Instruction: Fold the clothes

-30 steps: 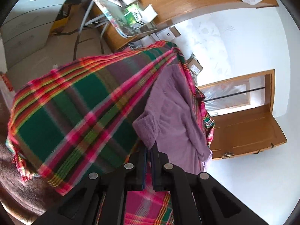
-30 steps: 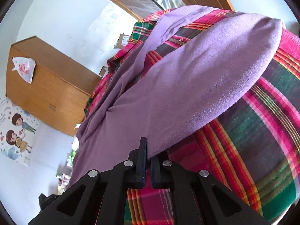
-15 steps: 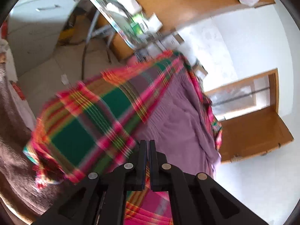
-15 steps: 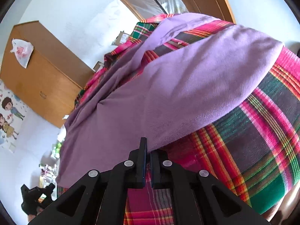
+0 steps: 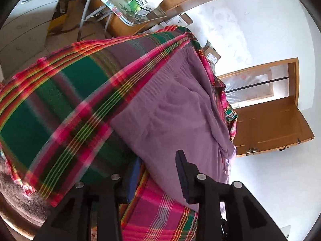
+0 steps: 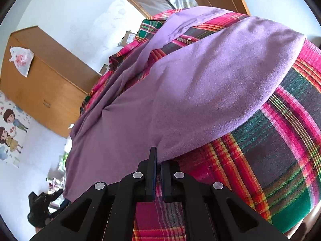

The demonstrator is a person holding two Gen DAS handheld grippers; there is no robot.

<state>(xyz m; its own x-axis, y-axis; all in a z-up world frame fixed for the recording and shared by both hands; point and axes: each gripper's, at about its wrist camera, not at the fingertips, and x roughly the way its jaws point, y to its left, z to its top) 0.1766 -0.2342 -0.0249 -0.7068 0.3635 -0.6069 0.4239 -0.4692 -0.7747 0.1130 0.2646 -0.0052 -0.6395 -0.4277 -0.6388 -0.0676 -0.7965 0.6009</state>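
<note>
A purple fleece garment (image 5: 180, 104) lies spread over a plaid blanket (image 5: 60, 100) of red, green and pink. My left gripper (image 5: 158, 172) is open, its jaws apart just above the garment's near corner; the left fingertip is partly hidden behind a blanket fold. In the right wrist view the same purple garment (image 6: 200, 90) covers the plaid blanket (image 6: 280, 140), folded lengthwise with a rounded far end. My right gripper (image 6: 158, 160) is shut on the purple garment's near edge.
A wooden wardrobe (image 6: 40, 84) and an open wooden door (image 5: 270, 124) stand by white walls. A glass-topped table (image 5: 128, 6) with boxes is beyond the blanket's far end. Brown fuzzy cloth (image 5: 18, 196) lies beside the blanket. A black device (image 6: 42, 206) shows low left.
My left gripper, shut on the purple garment's corner before, has opened and the corner now lies flat on the blanket. My right gripper stays shut on the garment's edge.
</note>
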